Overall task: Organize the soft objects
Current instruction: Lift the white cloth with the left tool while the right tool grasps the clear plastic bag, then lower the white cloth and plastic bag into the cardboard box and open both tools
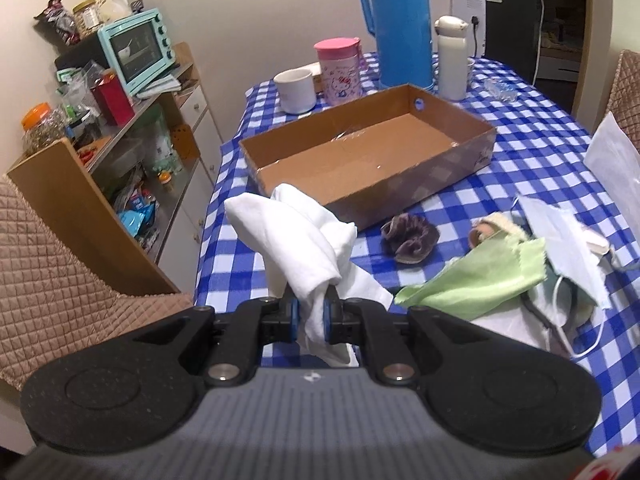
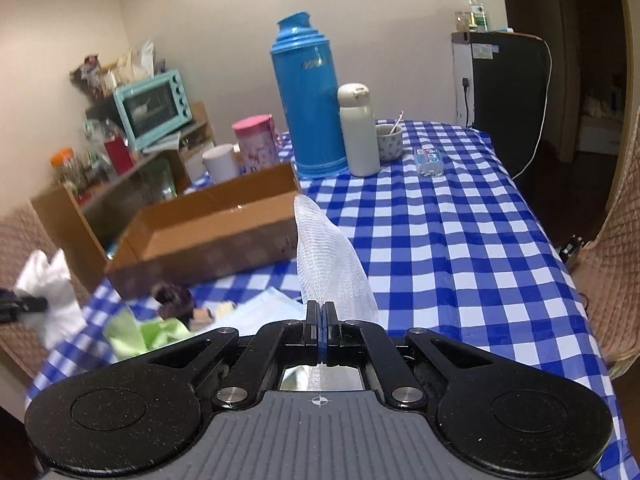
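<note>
Leftmost, the left gripper (image 1: 311, 312) is clamped on a white cloth (image 1: 296, 236) — the fabric bunches up between its blue pads and rises in front of the near edge of the cardboard box (image 1: 448, 168), clear of the checked tablecloth (image 1: 532, 152). Further right, the box sits open and bare inside, with a white mug (image 1: 295, 90), a pink tumbler (image 1: 340, 70) and a blue thermos (image 1: 402, 26) behind it. On the cloth just before the box lie a dark velvet scrunchie (image 1: 408, 236), a green cloth (image 1: 476, 280) and a pale blue face mask (image 1: 568, 240), heaped together to the right. Rightmost, the right gripper (image 2: 321, 314) has its jaws pressed fully together on a strip of white mesh (image 2: 328, 256) — the mesh stands up from the fingertips, lifted off the table, beside the box's right end.
</note>
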Demonstrator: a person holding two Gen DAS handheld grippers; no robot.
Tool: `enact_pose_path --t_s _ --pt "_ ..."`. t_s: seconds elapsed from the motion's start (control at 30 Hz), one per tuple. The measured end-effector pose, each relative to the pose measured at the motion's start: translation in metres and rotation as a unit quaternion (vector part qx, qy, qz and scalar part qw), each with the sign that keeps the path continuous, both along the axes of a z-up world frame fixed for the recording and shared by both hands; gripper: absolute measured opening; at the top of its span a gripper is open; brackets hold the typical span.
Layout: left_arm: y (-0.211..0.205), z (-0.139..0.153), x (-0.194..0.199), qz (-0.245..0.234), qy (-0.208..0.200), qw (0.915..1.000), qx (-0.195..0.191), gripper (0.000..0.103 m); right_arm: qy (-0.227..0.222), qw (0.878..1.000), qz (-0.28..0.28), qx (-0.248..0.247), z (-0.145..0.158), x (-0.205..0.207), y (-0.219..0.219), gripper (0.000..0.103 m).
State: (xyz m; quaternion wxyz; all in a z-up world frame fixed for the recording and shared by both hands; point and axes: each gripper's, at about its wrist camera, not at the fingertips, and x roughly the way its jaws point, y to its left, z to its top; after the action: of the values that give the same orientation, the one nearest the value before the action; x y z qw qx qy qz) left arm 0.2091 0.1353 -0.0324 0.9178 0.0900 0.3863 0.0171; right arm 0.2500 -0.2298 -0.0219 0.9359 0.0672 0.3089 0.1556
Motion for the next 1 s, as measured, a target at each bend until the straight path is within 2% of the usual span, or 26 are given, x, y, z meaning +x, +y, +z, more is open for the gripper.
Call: enact_pose_path --t_s 0.4,0.77,1.0 --pt "-0.010 0.028 0.020 -0.043 -0.027 0.9987 0.007 0.011 -0.004 0.998 0.040 0.054 0.044 0.014 0.002 0.000" --pt "-0.009 0.054 0.057 -0.071 -0.061 0.9956 0.011 0.011 -0.039 0.994 0.086 0.063 0.089 0.055 0.044 0.000" --pt "-0.005 0.065 0.086 -0.084 -0.070 0.9939 0.013 0.011 -0.051 0.991 0.103 0.066 0.100 0.088 0.073 0.000"
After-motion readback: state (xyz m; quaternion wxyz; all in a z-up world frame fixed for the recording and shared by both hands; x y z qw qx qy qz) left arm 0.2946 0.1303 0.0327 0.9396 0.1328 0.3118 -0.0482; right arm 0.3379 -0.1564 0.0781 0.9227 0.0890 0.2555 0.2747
